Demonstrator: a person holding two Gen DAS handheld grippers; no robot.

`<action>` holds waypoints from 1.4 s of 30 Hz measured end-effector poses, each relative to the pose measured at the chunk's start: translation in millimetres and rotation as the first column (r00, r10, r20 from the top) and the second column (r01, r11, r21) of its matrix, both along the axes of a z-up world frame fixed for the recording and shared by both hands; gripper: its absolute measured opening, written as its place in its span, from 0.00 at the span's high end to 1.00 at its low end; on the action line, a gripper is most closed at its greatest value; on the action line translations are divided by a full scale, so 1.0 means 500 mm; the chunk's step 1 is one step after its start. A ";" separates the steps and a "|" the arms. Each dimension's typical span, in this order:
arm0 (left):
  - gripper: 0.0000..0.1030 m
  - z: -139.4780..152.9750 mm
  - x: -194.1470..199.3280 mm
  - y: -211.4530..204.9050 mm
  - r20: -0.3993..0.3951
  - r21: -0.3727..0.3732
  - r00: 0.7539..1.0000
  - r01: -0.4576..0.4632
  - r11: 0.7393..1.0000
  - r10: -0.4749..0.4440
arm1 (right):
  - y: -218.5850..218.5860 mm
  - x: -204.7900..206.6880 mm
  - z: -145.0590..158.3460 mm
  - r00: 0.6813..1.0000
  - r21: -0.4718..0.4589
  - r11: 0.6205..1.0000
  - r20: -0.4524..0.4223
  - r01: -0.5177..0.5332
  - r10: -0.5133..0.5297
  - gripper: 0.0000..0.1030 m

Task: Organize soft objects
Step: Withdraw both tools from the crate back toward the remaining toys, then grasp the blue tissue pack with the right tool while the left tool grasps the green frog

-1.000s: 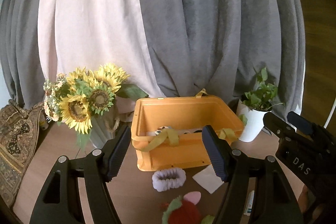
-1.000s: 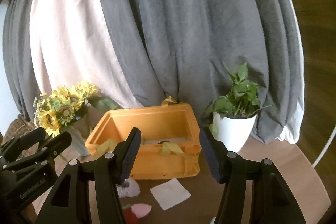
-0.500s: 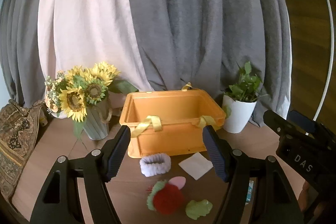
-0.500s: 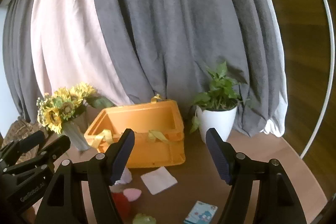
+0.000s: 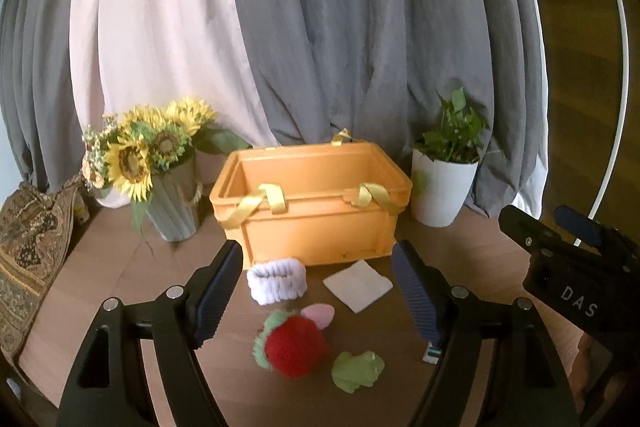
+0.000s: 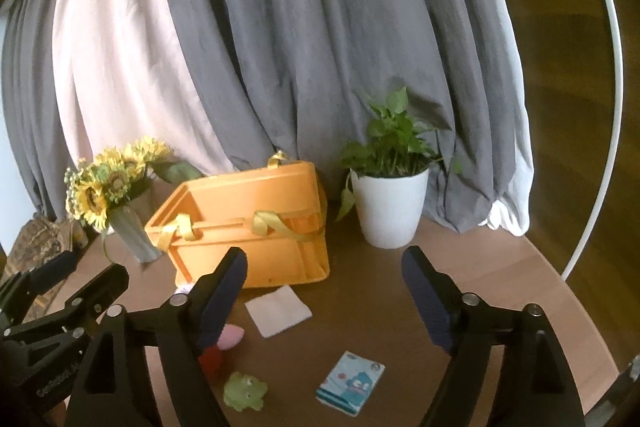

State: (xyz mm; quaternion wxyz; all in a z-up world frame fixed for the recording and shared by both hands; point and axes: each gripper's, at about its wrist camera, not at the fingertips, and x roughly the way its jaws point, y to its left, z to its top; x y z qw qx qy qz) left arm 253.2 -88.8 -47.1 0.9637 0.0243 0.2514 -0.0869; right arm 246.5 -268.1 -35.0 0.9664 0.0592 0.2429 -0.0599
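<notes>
Lying crosswise before the orange basket (image 5: pixel 316 231), the white scrunchie (image 5: pixel 276 281); both tools just widened, empty.

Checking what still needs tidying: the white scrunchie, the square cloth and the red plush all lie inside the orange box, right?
Not inside. The left wrist view shows the white scrunchie, square cloth and red plush on the table, in front of the orange box.
</notes>
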 end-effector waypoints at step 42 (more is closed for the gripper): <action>0.25 -0.288 0.016 -0.081 -0.288 0.064 0.957 0.054 0.996 -0.034 | -0.043 0.037 -0.280 0.936 0.113 0.993 -0.347 -0.027 0.065 0.21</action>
